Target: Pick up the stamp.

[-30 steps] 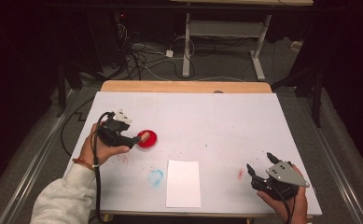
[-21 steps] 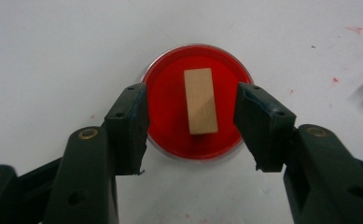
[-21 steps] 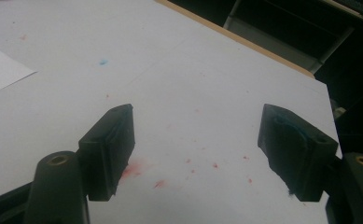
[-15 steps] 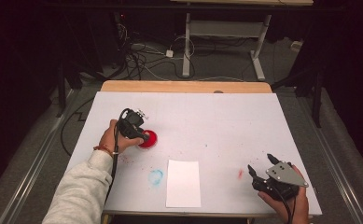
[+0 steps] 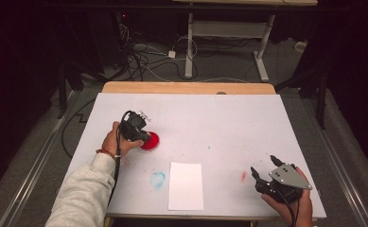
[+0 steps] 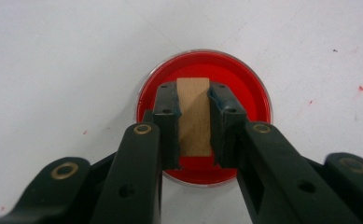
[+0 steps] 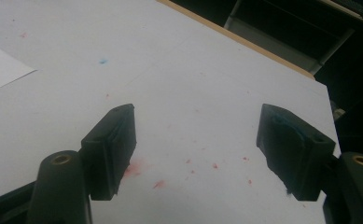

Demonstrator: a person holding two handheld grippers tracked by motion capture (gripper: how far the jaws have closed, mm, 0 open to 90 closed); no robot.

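A: Table (image 5: 229, 123) status? Largest item first.
B: White sheet (image 5: 186, 185) is seen between the two grippers, nearer the front edge.
A: Left gripper (image 6: 194, 119)?
B: Jaws just closed; wooden block (image 6: 193, 116) is clamped between the pads, directly over the red dish (image 6: 244, 93). Block-to-dish contact can't be confirmed.
A: Right gripper (image 7: 202, 149)?
B: Jaws spread wide, nothing held.

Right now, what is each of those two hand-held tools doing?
Left tool: jaws have just closed on the wooden block standing in the red dish.
Right tool: open, holding nothing, over the white table.
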